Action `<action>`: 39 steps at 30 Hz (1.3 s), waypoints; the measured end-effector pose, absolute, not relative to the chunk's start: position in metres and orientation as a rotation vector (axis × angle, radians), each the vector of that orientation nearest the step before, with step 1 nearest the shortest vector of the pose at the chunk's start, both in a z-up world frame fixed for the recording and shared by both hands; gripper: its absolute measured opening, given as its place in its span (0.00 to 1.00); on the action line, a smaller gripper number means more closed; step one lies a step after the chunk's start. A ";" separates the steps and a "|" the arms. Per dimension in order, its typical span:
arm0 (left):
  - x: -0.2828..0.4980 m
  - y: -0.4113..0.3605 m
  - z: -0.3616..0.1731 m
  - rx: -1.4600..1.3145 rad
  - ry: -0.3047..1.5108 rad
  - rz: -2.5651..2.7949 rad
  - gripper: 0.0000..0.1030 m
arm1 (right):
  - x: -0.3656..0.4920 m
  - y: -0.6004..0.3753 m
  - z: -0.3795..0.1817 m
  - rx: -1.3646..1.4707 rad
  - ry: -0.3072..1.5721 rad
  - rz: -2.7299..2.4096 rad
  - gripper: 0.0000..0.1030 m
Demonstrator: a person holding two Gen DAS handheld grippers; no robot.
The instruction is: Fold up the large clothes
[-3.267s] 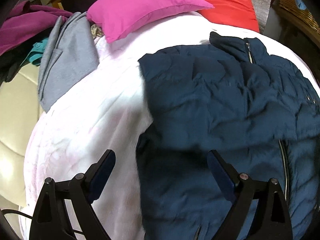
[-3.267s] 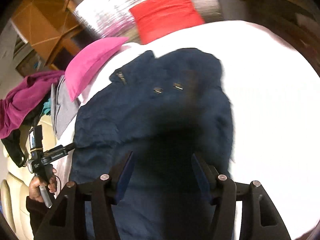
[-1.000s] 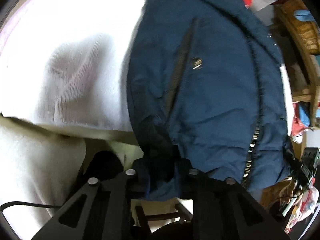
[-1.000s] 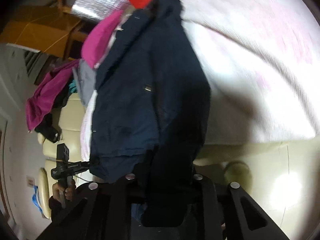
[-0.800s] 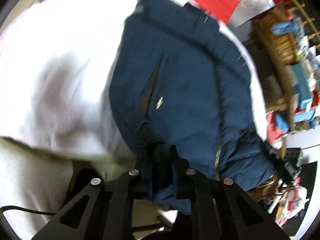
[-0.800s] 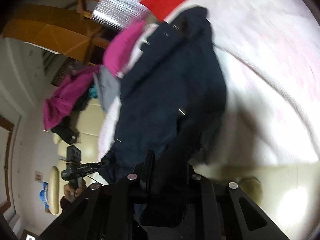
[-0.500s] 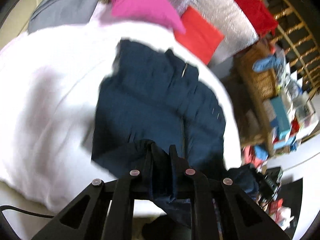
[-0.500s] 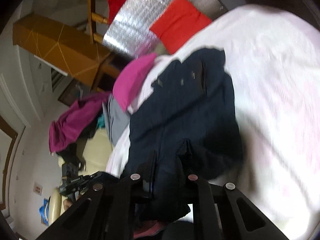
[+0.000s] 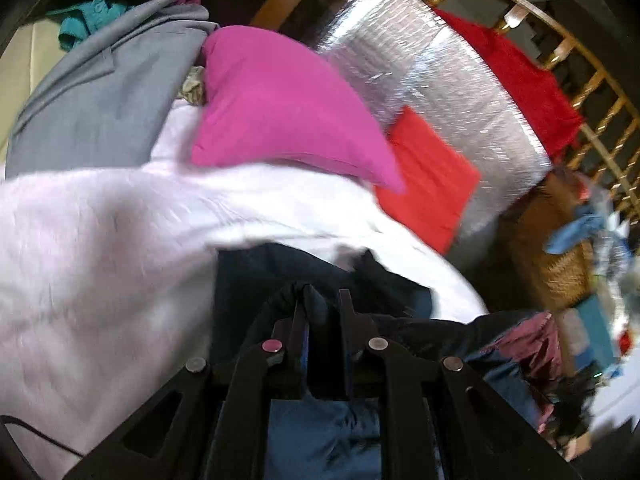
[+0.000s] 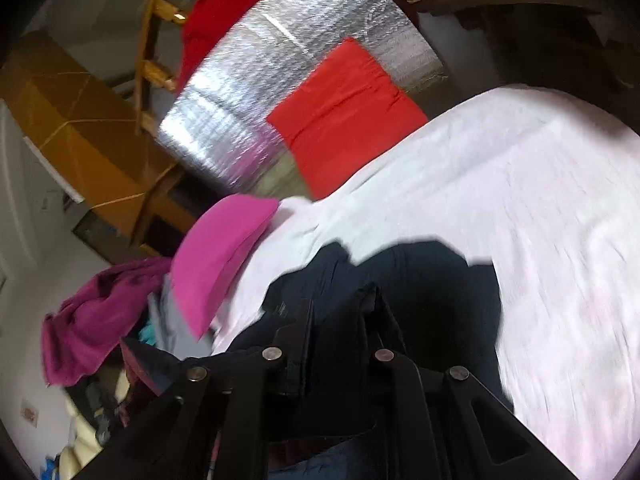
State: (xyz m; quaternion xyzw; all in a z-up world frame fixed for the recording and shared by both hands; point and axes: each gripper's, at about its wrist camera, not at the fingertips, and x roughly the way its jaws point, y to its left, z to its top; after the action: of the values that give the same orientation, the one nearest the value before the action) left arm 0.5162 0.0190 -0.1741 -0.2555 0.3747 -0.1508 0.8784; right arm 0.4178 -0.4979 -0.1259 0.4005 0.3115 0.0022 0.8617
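Note:
A navy blue padded jacket (image 9: 248, 276) lies on the white-pink blanket (image 9: 92, 240) of the bed. My left gripper (image 9: 322, 300) is shut on a bunched fold of the jacket's hem and holds it up over the rest of the jacket. My right gripper (image 10: 340, 308) is shut on another fold of the same jacket (image 10: 432, 280), also lifted over it. Most of the jacket is hidden below both grippers. The jacket's maroon lining (image 9: 528, 340) shows to the right in the left wrist view.
A magenta pillow (image 9: 280, 108) and a red cushion (image 9: 428, 180) lie at the head of the bed against a silver foil panel (image 9: 432, 84). A grey garment (image 9: 96, 92) and a purple one (image 10: 92, 316) are piled at the left. A wicker basket (image 9: 560, 264) stands right.
Both grippers have closed on the jacket's lower edge, lifted it, and carried it toward the pillows. The jacket's visible spread part has shrunk as the hem travels over it.

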 end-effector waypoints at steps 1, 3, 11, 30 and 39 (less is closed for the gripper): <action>0.528 0.019 -0.181 -0.534 0.795 -0.317 0.12 | 0.432 -0.502 -0.133 0.849 0.657 -0.008 0.14; 0.548 0.019 -0.194 -0.527 0.820 -0.313 0.12 | 0.464 -0.508 -0.155 0.884 0.680 -0.038 0.14; 0.599 0.005 -0.223 -0.467 0.862 -0.320 0.16 | 0.516 -0.526 -0.221 1.014 0.686 -0.085 0.14; 0.485 0.033 -0.192 -0.654 0.785 -0.140 0.91 | 0.353 -0.549 -0.186 1.155 0.517 0.003 0.98; 0.396 0.025 -0.243 -0.745 0.944 -0.046 0.91 | 0.280 -0.484 -0.232 1.262 0.642 0.108 0.98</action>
State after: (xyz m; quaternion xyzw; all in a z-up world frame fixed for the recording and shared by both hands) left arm 0.3956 0.0255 -0.2426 -0.3506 0.4438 -0.0215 0.8244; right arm 0.2796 -0.4844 -0.2315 0.5792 0.2946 0.0494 0.7585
